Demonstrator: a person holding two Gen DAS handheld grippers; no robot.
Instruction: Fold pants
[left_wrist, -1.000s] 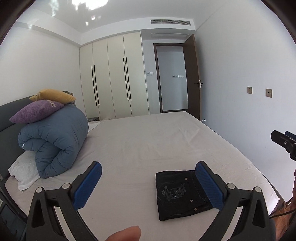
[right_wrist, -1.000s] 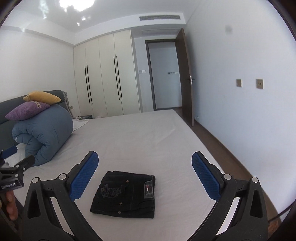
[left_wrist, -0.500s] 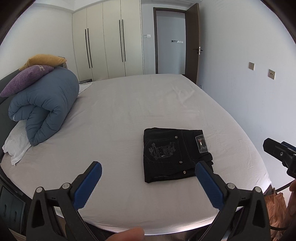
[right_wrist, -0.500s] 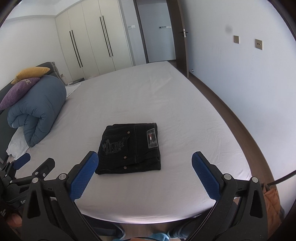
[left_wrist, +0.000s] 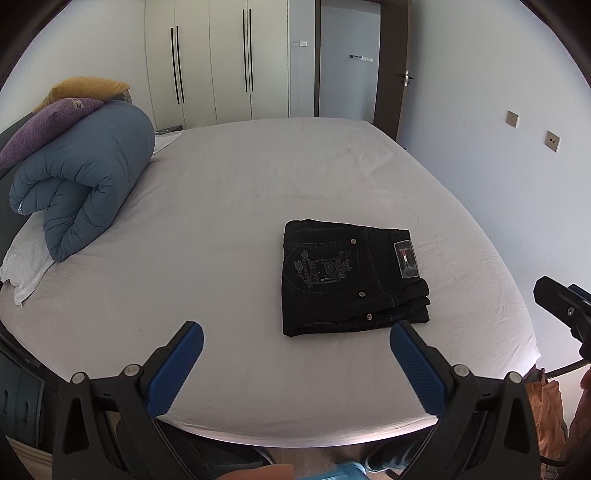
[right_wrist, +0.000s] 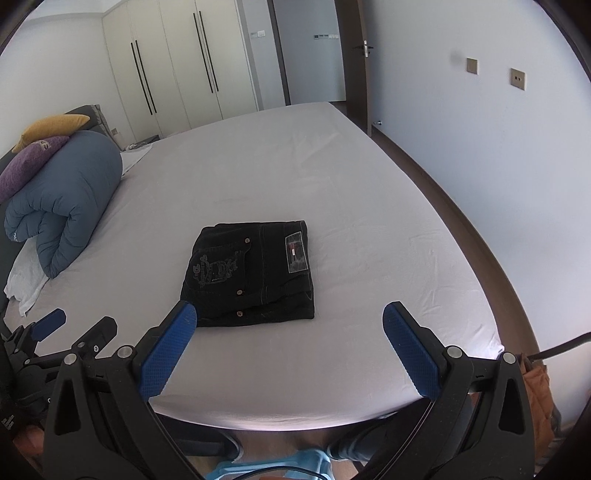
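Note:
Black pants (left_wrist: 351, 277) lie folded into a compact rectangle on the white bed sheet (left_wrist: 240, 192), back pocket and label facing up. They also show in the right wrist view (right_wrist: 251, 273). My left gripper (left_wrist: 295, 350) is open and empty, held above the bed's near edge, short of the pants. My right gripper (right_wrist: 288, 332) is open and empty too, above the near edge just in front of the pants. Neither gripper touches the pants.
A rolled blue duvet (left_wrist: 81, 184) with a purple pillow (left_wrist: 40, 133) and a yellow pillow (left_wrist: 85, 88) lies at the left of the bed. Wardrobes (left_wrist: 214, 62) and an open door (left_wrist: 347, 59) stand beyond. A wall (right_wrist: 498, 147) runs along the right.
Both grippers have risen and tilted downward, away from the pants. The folded pants have not moved and now appear farther below the open jaws.

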